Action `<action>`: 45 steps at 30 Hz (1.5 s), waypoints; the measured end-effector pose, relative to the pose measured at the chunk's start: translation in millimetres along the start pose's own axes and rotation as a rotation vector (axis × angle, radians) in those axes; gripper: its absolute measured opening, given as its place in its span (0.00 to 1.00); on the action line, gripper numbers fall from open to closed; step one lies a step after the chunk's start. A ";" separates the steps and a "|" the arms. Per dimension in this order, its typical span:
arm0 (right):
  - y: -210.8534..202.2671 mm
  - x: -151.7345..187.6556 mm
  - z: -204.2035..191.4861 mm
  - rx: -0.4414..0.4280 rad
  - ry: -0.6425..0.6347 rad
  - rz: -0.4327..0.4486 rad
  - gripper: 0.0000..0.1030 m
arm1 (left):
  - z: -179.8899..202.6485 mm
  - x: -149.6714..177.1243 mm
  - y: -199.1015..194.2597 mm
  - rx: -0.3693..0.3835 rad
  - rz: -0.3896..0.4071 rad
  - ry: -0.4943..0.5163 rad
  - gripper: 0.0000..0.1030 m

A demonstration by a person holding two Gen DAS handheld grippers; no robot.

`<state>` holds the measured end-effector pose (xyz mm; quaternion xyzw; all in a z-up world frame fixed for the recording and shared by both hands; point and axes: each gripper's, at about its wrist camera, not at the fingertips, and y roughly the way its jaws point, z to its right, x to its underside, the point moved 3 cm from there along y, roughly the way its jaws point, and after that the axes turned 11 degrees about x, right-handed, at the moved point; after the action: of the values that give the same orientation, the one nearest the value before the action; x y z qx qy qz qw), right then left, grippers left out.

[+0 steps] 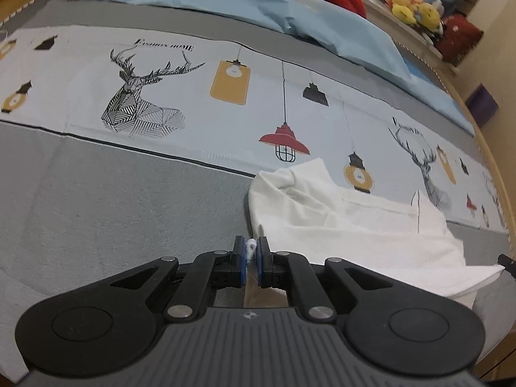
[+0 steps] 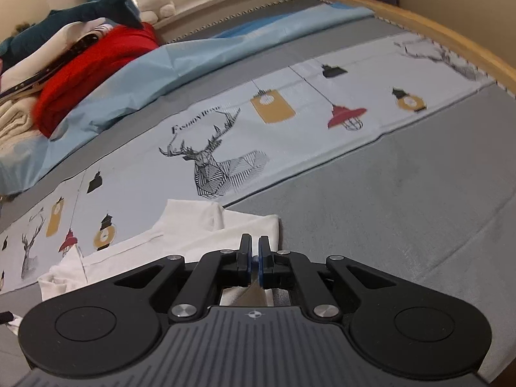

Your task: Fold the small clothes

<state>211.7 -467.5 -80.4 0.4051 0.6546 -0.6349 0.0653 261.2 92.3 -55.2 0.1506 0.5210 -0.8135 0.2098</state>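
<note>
A small white garment [image 1: 348,219] lies rumpled on the bed, partly on the printed strip and partly on the grey cover. My left gripper [image 1: 251,248] is shut on a bunched white edge of it at the garment's left corner. In the right wrist view the same garment [image 2: 180,235] lies to the left and ahead. My right gripper [image 2: 254,251] is shut on the garment's edge near its right corner; the pinched cloth is mostly hidden between the pads.
The bed has a grey cover [image 1: 113,200] and a pale strip printed with deer and lamps [image 1: 193,74]. A light blue sheet [image 2: 135,74], a red cloth [image 2: 96,64] and a shark plush [image 2: 80,13] lie at the back. A wooden bed rail [image 2: 451,35] runs along the right.
</note>
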 end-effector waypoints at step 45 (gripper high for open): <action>38.8 -22.8 -27.6 -0.077 -0.057 0.199 0.03 | 14.3 -27.6 28.2 -0.014 0.257 0.017 0.04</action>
<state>262.4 -458.5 -91.7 0.4470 0.6328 -0.6111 0.1622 298.9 73.9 -58.6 0.2218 0.5047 -0.7750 0.3090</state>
